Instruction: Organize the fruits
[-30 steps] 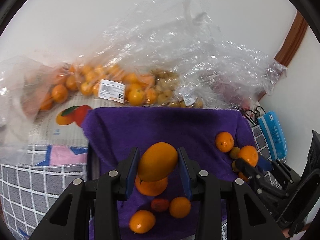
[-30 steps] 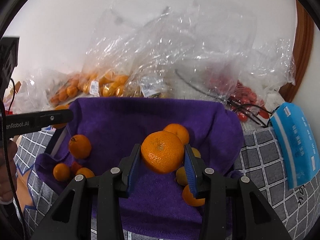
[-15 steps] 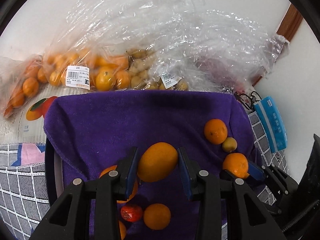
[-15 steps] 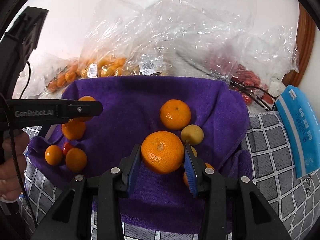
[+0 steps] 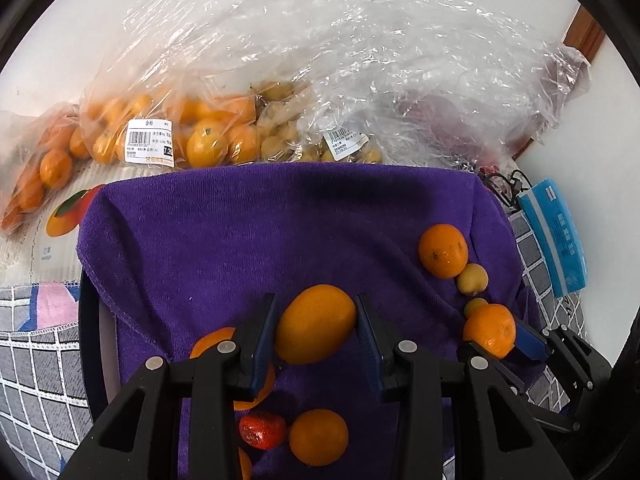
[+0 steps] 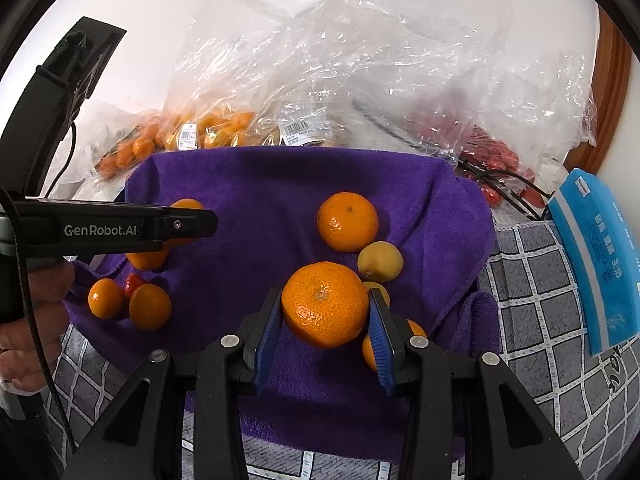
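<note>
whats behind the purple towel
Behind the purple towel sit clear plastic bags of small oranges, yellowish fruit and, in the right view, red fruit. The towel's edge hides the bags' bottoms.

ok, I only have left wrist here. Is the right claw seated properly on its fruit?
Observer: Yes. From the right wrist, the right claw is shut on a mandarin, with both blue pads against its sides.
Operator: What's beneath it?
Observer: The purple towel. A second orange fruit sits partly hidden behind the claw's right finger.
Operator: And the reddish blur in the far right bag?
Observer: Small red fruits, possibly cherry tomatoes, seen through the clear plastic.
</note>
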`<state>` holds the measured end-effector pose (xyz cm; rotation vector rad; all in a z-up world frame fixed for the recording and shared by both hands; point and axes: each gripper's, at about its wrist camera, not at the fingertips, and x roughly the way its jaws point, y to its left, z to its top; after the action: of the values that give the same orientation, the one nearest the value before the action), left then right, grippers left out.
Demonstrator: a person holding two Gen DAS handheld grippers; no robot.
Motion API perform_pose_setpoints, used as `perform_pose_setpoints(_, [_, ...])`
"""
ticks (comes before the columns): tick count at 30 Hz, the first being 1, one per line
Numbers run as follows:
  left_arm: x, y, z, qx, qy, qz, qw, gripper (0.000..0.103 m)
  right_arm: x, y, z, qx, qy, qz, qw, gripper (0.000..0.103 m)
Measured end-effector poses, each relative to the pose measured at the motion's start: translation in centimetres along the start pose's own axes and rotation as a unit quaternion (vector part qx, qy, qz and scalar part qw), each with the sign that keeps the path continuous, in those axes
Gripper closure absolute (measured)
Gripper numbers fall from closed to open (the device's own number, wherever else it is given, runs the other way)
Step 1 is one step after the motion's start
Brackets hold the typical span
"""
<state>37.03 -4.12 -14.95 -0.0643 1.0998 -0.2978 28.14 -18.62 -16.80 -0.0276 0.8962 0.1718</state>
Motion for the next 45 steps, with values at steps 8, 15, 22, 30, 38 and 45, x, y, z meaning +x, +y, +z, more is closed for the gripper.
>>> perform_pose_setpoints(8, [-0.5, 0.2, -0.2, -0.003, 0.004, -0.007, 1.0000, 0.066, -0.7, 0.0, -0.6, 0.001, -0.003, 0.010, 1.000, 0.060])
perform_pose_setpoints(15, [-2.9, -0.2, -1.0, -0.003, -0.005, -0.008, 1.0000, 0.056, -2.9, -0.6, -0.5, 0.024, -0.013, 0.011, 1.000, 0.053])
perform_pose_setpoints(22, [-7.5, -0.7, -3.0, -0.003, -0.040, 0.011, 0.9991, 0.051, -7.6, 0.0, 0.0, 0.038, -0.042, -0.008, 0.998, 0.046])
perform_pose_setpoints(30, [-14.2, -1.4, -6.6, 0.002, -0.091, 0.040, 0.9950, 0.041, -13.6, 0.6, -0.5, 0.060, -0.056, -0.043, 0.996, 0.039])
perform_pose_setpoints(38, [-20.4, -2.3, -10.9, 0.007, -0.146, 0.055, 0.9877, 0.025, -19.0, 2.0, -2.3, 0.067, -0.075, -0.053, 0.993, 0.037])
perform_pose_setpoints(45, [-24.2, -2.9, -14.1, 0.003, -0.186, 0.065, 0.9805, 0.011, -23.5, 3.7, -3.9, 0.051, -0.118, -0.072, 0.989, 0.006])
